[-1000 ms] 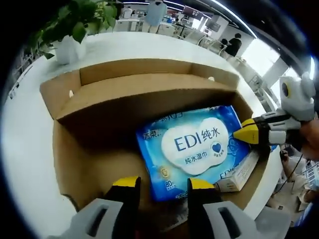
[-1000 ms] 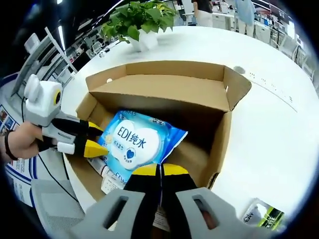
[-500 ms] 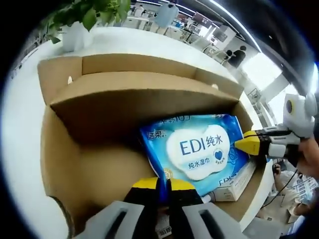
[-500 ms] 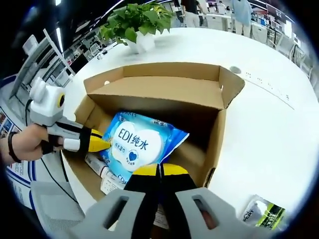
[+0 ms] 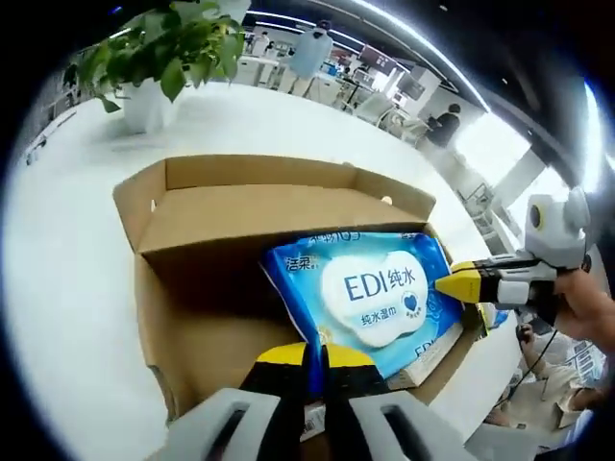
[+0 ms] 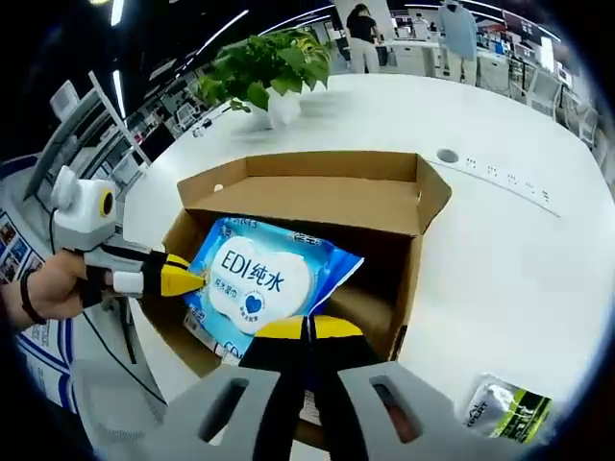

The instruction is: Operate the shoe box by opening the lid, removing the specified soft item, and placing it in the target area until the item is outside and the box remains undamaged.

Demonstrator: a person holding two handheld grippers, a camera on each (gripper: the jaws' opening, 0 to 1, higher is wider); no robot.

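— Two grippers, both on the same pack? How do they stand?

— Both are closed. In the left gripper view the left gripper [image 5: 315, 357] has its yellow-tipped jaws pressed together on the near edge of the blue wet-wipe pack [image 5: 370, 293]. In the right gripper view the right gripper [image 6: 308, 333] is likewise pinched tight on the pack's [image 6: 264, 279] near corner. Each one also shows from the other's camera: the right gripper [image 5: 450, 284] comes in from the right with its yellow tip against the pack's edge, and the left gripper [image 6: 195, 279] reaches in from the left, a hand [image 6: 48, 290] wrapped around its grip.

— And where is the pack itself?

— Tilted up between the two grippers, over the open cardboard shoe box [image 5: 240, 206]. Its lower part is within the box walls [image 6: 408, 279]; whether it touches the bottom I cannot tell. The white cloud label faces up, reading "EDI" with Chinese characters and a small blue heart.

— The lid?

— Folded back and upright along the far side of the box, brown inside face showing.

— Anything else in there?

— A pale carton [image 5: 430, 341] peeks out under the pack's right edge.

— Around the box?

— It sits on a white round table [image 6: 519, 259]. A potted green plant [image 6: 271, 67] stands well beyond the box, and a small green-and-black packet [image 6: 504, 408] lies on the table near the right gripper. People stand far off in the office behind.
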